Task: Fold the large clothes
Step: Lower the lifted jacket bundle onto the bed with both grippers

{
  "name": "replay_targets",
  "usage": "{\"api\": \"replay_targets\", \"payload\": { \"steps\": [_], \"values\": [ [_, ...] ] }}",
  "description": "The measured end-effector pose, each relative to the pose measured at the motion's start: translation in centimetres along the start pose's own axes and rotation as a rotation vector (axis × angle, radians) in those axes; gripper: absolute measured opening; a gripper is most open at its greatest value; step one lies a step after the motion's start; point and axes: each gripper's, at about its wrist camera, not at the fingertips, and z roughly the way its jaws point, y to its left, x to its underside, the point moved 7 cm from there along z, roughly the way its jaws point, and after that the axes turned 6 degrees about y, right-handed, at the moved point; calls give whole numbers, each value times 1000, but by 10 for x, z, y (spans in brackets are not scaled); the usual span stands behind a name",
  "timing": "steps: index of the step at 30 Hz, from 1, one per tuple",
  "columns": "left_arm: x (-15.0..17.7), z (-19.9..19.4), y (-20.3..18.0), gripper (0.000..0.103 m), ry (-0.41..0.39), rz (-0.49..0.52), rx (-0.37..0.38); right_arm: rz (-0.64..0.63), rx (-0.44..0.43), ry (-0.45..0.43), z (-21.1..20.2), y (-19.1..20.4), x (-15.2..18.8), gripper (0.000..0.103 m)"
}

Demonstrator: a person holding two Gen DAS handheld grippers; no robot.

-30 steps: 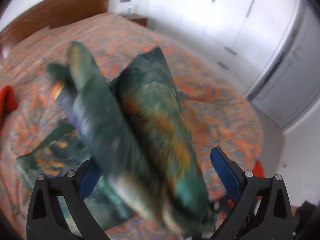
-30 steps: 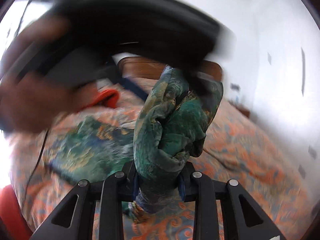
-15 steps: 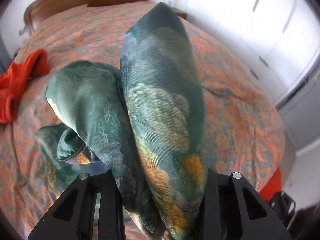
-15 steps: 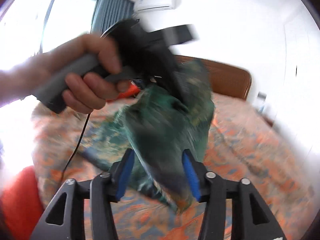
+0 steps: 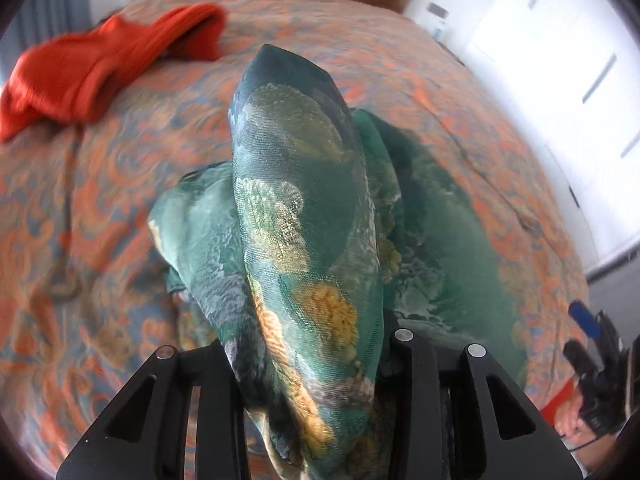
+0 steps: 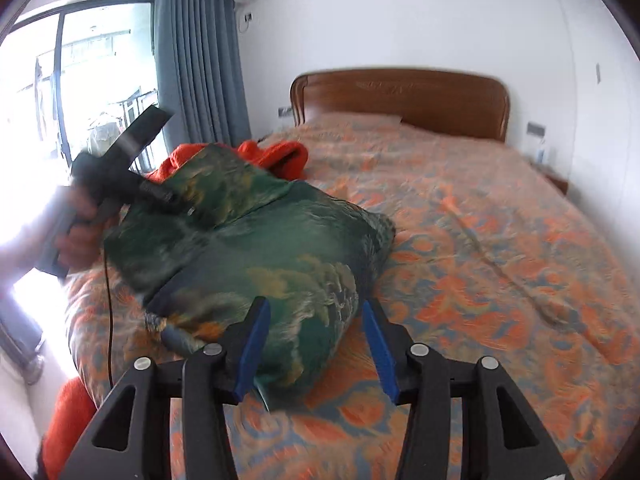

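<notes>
- The left gripper (image 5: 312, 360) is clamped on a thick fold of the green patterned garment (image 5: 304, 216); the cloth fills the gap between its black fingers and rises over the lens, though the jaws are easing apart a little.
- The right gripper (image 6: 316, 344) stands apart, its blue pads (image 6: 254, 344) either side of the near end of the garment (image 6: 256, 248); the left pad looks to brush the cloth, the right one stands clear, and the jaws are narrowing slightly.
- The garment lies bunched in a loose heap on the bed (image 6: 500, 240), near its left edge in the right wrist view, on the orange and blue bedspread.
- At the far left of that heap a hand (image 6: 76, 236) holds the left gripper's handle, which reaches into the cloth.
- Behind the heap lies an orange-red garment (image 5: 108, 60), touching it from the right wrist view.
- Beyond stand the wooden headboard (image 6: 400, 96), a blue-grey curtain (image 6: 196, 64) and a bright window (image 6: 72, 80).
</notes>
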Motion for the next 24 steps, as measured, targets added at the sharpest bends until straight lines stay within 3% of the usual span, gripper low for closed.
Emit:
{"api": "replay_targets", "payload": {
  "steps": [4,8,14,24],
  "values": [
    [10,14,15,39,-14,-61,56,-44,-25,29,46,24,-23,49],
    [12,23,16,43,-24,-58,61,-100,-31,45,85,47,-29,49],
    [20,54,32,57,3,-125,164,-82,13,206,154,33,13,49],
    [22,76,44,63,-28,-138,250,-72,23,201,179,19,38,48]
  ]
}}
